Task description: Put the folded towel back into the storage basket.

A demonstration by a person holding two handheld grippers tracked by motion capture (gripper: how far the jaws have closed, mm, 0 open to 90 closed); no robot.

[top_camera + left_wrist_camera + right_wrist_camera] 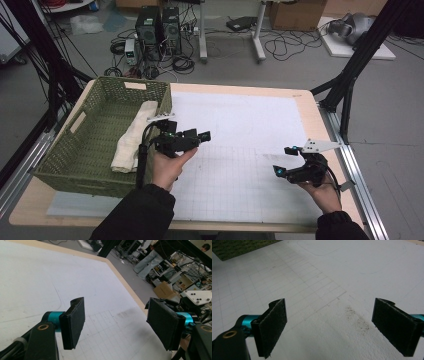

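Green wicker basket [95,125] is sitting at the left end of the desk [310,110], and a cream cloth [131,142] is lying inside it, folded lengthwise and draped up against the basket's right wall. You are holding the left tool [198,136] just beside that right wall, above the white gridded mat [240,130], with its jaws pointing away from the basket toward the middle of the desk. The cloth is lying just behind and to the left of that tool, apart from it. In the left gripper view, the left tool [117,322] is standing wide, both black pads bare, nothing between them but the mat [50,277] and the desk's far edge.

You are holding the right tool [285,161] near the right side of the desk, well apart from the basket and the cloth, its jaws pointing left. In the right gripper view, the right tool [332,327] is also gaping wide and gripping nothing; a dark smudge [358,320] is showing on the mat [312,277] between the pads, and a corner of the basket [234,247] is sitting at the upper left.
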